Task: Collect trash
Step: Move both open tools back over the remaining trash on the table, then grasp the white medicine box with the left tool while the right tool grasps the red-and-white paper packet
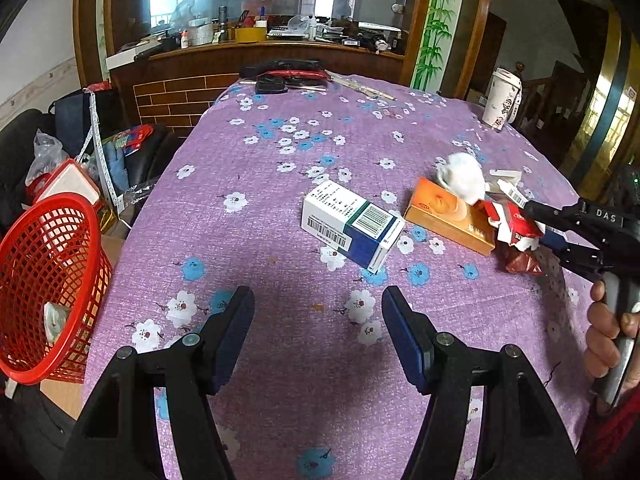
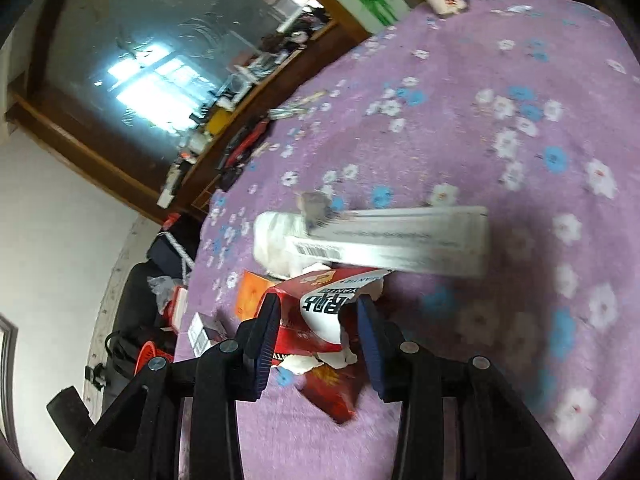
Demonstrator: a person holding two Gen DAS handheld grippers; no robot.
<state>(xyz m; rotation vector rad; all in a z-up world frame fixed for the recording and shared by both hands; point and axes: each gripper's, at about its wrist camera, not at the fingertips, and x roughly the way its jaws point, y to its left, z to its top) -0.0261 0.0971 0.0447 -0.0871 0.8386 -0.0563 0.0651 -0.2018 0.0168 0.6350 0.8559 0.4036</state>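
- The right gripper (image 1: 538,226) carries the letters "DAS" in white on its black body; the torn red-and-white packet (image 2: 320,312) shows bold black characters and a line of capitals too blurred to read.
- The white-and-blue box (image 1: 350,224) bears barcodes and small print, illegible.
- A purple tablecloth (image 1: 280,152) with white and blue flowers covers the table; behind it stand a wooden counter and a large glass pane.
- A red mesh basket (image 1: 48,280) sits off the table edge at 9 o'clock in the left wrist view.
- The left gripper (image 1: 318,336) hangs wide and empty, the box at 12 o'clock.
- The right gripper's jaws are narrow around the packet; whether the pads press it cannot be told. An orange box (image 1: 450,218) lies just beside.
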